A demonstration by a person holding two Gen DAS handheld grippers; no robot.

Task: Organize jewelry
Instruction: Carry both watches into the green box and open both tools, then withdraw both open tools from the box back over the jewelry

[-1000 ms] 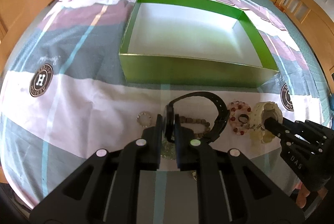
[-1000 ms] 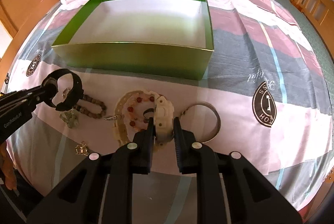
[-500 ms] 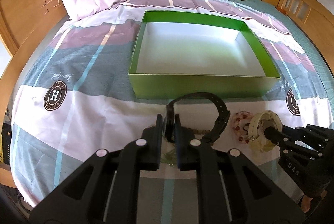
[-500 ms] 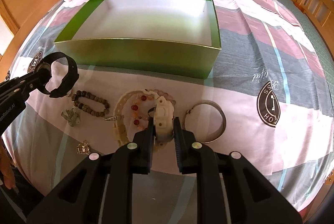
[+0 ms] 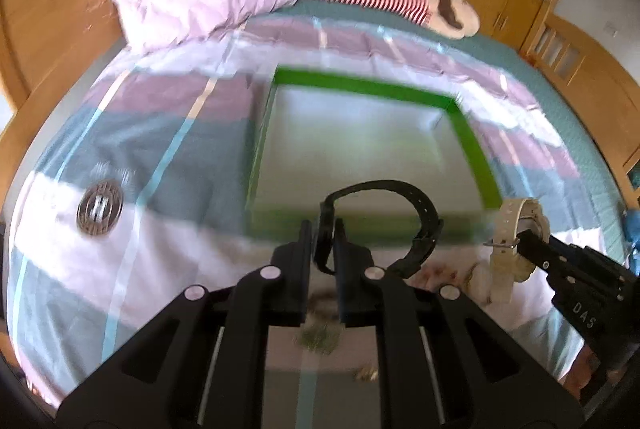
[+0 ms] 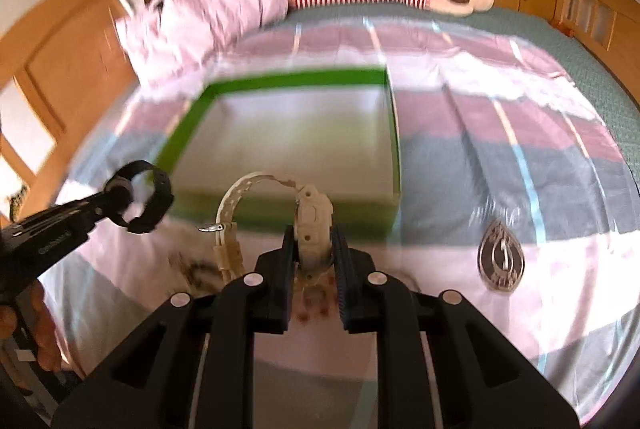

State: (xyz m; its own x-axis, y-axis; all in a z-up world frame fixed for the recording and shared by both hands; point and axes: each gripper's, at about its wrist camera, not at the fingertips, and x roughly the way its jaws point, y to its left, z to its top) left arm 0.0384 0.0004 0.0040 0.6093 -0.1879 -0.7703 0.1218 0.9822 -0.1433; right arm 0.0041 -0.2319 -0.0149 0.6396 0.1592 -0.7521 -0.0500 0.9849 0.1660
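The left tongs (image 5: 322, 249) pinch a black watch (image 5: 384, 225), held up in the air in front of the green box (image 5: 472, 145) on the bed (image 5: 180, 133). The right tongs (image 6: 314, 249) pinch a cream watch (image 6: 312, 217), also raised near the box's front wall. Blurred beads (image 6: 316, 305) lie beneath on the bedspread.

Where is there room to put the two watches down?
The green box looks bare inside, edge to edge. The bedspread right of the box is open too. It is crowded in front of the box, where blurry beads lie under the left claw with the black watch and the right claw with the cream watch.
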